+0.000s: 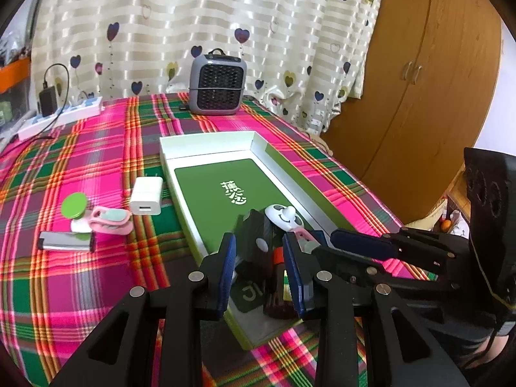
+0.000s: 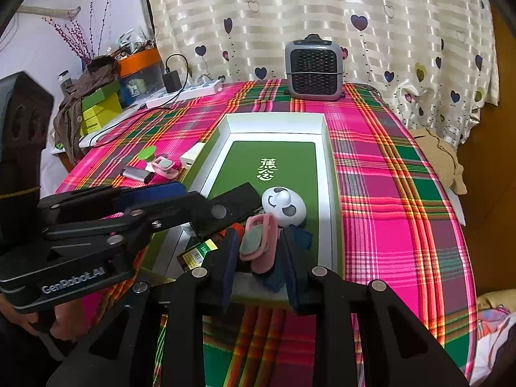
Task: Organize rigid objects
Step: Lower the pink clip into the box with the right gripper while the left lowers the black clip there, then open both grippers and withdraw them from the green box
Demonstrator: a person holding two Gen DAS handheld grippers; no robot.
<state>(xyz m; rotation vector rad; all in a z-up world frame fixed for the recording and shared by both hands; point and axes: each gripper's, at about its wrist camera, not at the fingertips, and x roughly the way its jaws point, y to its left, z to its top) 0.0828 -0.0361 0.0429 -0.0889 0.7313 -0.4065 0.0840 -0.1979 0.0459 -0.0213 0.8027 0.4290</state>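
Left tongs (image 1: 261,267): spread, nothing pinched, above the near end of the box, over a black block (image 1: 254,242).
Right tongs (image 2: 258,271): spread around a pink clip (image 2: 258,242); pads seemed not to press it.
Box (image 2: 329,174): shallow, green-floored, holding a panda toy (image 2: 283,206) and the clip.
Outside, left of box: white charger (image 1: 146,196), green disc (image 1: 74,205), second pink clip (image 1: 109,221), silver lighter (image 1: 66,241).
Far end: grey heater (image 1: 217,85).

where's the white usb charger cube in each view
Left wrist view: white charger cube left of centre, on the plaid cloth just outside the box's left wall.
Right wrist view: charger cube upper left of centre, again against that wall.
Shared landmark: grey fan heater at the table's far edge.
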